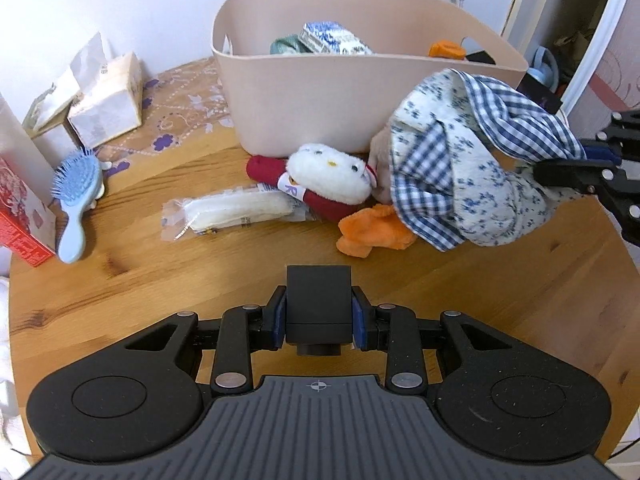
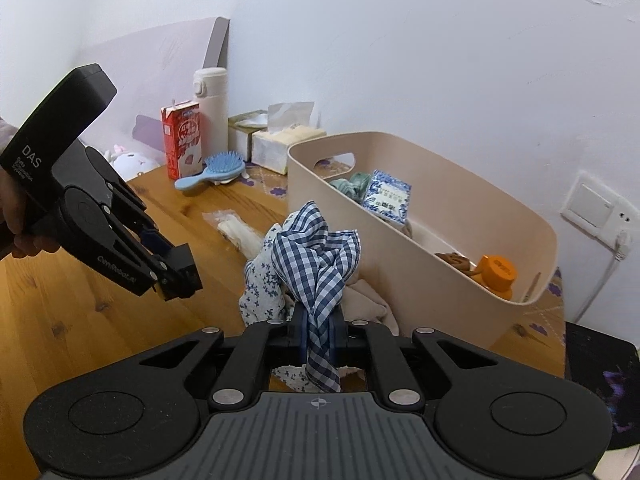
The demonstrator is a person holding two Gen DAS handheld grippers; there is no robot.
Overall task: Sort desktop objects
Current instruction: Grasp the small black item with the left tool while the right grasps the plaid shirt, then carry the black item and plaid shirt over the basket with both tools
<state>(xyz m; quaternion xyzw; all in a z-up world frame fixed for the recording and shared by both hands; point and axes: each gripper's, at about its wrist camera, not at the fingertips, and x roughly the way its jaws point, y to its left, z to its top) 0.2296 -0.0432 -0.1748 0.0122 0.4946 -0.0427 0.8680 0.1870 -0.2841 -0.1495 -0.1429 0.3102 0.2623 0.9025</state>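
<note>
My left gripper [image 1: 319,322] is shut on a small black box [image 1: 319,292], held above the wooden table [image 1: 160,288]. The right wrist view shows that same gripper [image 2: 176,278] and box [image 2: 187,266] at the left, in a person's hand. My right gripper [image 2: 319,334] is shut on a bunched blue-checked and floral cloth [image 2: 316,256]. The cloth [image 1: 460,160] hangs lifted just in front of the beige bin [image 1: 304,92], with the right gripper [image 1: 560,170] at its right side.
On the table before the bin lie a white plush with a red body [image 1: 332,176], a wrapped white item [image 1: 236,210] and an orange cloth [image 1: 372,232]. A blue hairbrush [image 1: 76,196], red carton [image 1: 20,216] and tissue boxes [image 1: 108,108] stand at the left. The bin [image 2: 440,280] holds several items.
</note>
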